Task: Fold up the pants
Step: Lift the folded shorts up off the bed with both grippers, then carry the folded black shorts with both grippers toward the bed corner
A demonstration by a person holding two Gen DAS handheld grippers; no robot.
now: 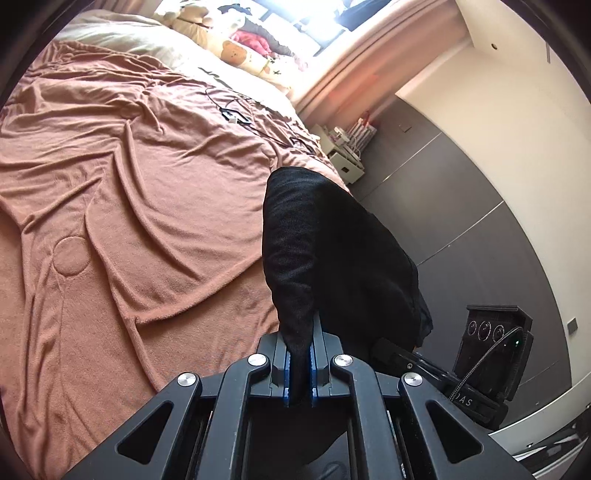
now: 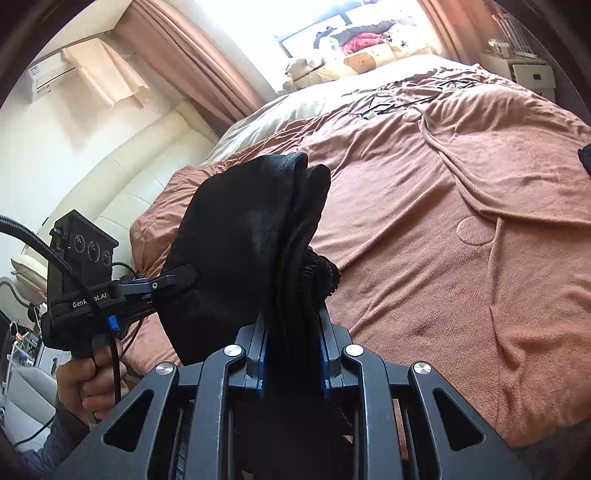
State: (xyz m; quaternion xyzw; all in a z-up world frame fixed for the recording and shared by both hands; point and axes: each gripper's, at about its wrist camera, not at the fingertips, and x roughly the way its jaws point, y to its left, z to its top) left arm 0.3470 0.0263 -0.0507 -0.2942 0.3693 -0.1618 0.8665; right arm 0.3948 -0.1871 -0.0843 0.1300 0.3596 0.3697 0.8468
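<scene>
Left wrist view is mostly filled by the bed, a wide stretch under a rumpled terracotta blanket that runs off toward a bright window. Pink curtains hang beside the glass, and a cream wall and grey floor take up the right side. At the head of the bed lie pale pillows with a bear print, and a thin black cable trails across the blanket near them. A small white bedside cabinet stands off the far corner.

The black pants are off the bed, lifted clear of the blanket and hanging in a dark bunch between the two tools. The left gripper is clenched tight on a thin edge of the fabric, its blue pads nearly meeting with the cloth pinched between them.

From the right wrist view the pants rise as a thick, folded mass with a ribbed waistband showing along one side. The right gripper grasps that thicker wad, its jaws standing further apart than the other pair and pressing into the folds on both sides. Over to the left the other tool's fingers bite the same cloth, and the person's left hand wraps its handle.
</scene>
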